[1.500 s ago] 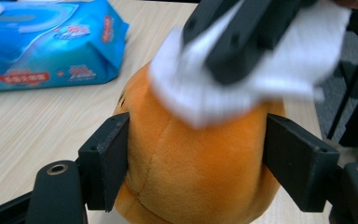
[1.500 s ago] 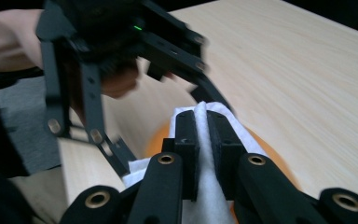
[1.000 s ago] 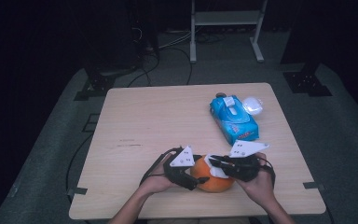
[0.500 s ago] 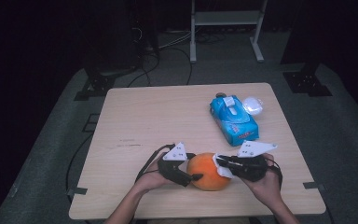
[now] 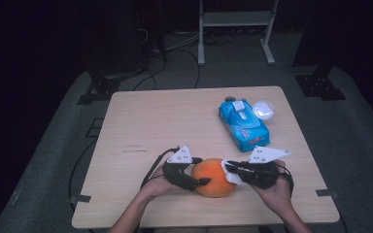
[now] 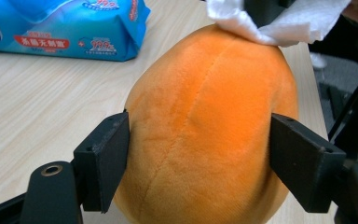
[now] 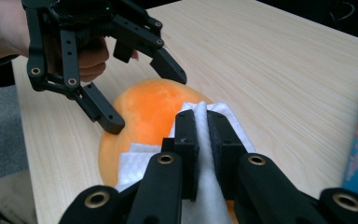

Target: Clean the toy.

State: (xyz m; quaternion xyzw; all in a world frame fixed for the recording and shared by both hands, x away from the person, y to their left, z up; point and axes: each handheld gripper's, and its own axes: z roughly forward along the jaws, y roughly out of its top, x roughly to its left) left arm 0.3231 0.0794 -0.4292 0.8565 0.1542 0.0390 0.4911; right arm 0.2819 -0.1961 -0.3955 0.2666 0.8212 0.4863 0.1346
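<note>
Left gripper (image 6: 198,154) fingers clasp the plush orange (image 6: 205,130); right gripper (image 7: 203,123) pinches a tissue (image 7: 205,186) against it.

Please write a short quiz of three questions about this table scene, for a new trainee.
1. True or false: the right claw is shut on a white tissue.
2. What does the tissue touch? A) the orange plush fruit B) the blue wipes pack C) the bare table
3. In the left gripper view, where do the jaws of the left claw stand?

Key
1. True.
2. A.
3. One on each side of the plush fruit, right at its surface; they have just been closing.
</note>
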